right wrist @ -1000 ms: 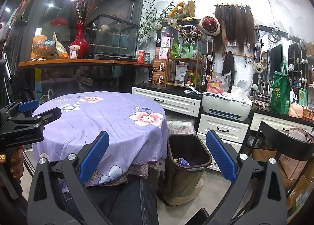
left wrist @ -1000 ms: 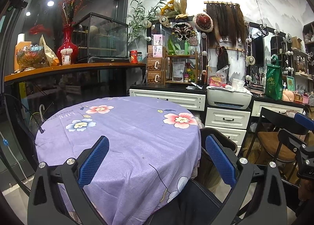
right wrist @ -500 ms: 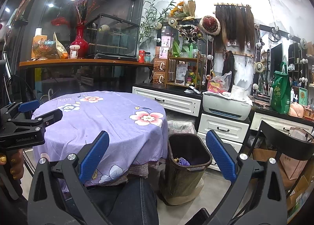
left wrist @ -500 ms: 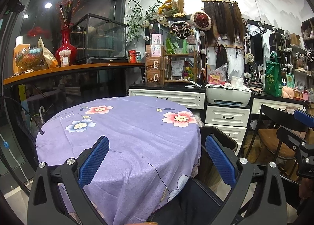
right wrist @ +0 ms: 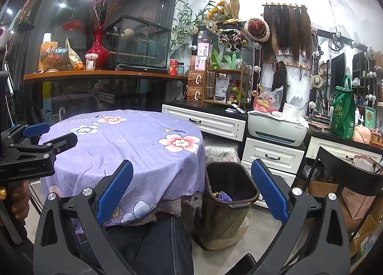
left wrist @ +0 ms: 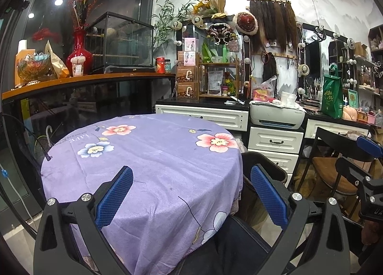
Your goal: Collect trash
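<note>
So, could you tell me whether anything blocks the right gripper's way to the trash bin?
Nothing visible does. The right gripper is open and empty, and the bin stands open-topped on the floor beside the table.

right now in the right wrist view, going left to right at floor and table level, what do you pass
left gripper → purple flowered tablecloth → brown trash bin → white drawer unit → black chair
</note>
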Demonstrator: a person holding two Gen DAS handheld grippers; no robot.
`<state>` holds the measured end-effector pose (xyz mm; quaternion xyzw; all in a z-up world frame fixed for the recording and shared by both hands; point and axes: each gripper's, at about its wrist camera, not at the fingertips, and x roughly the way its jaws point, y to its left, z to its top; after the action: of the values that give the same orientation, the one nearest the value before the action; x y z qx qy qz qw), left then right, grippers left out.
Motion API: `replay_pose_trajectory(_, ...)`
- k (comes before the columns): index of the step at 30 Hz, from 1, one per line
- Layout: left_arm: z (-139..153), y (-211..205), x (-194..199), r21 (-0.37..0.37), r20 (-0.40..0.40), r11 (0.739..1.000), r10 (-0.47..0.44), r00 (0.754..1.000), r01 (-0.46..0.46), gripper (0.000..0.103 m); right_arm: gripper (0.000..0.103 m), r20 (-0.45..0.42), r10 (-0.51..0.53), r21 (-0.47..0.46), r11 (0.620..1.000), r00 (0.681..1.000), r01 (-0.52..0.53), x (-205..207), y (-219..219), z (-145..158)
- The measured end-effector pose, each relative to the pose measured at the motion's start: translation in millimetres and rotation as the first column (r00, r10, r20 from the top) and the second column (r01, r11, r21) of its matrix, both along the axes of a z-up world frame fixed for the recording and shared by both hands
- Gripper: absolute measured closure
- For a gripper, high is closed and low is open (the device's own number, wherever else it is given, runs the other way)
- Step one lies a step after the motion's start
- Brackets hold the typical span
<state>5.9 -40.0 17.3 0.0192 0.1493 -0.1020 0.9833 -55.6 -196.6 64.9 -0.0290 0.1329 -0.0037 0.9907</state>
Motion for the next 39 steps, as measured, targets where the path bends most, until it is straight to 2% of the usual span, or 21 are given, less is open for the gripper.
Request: replay_pose_trajectory(39, -0.5, 5.9, 2.0, 0.000, 0.008, 1.000, 0.003, 1.000, -0.003, 0.005, 0.006, -0.002, 0.003, 0.001, 1.000, 1.000, -0.003, -0.1, 0.6, -2.6)
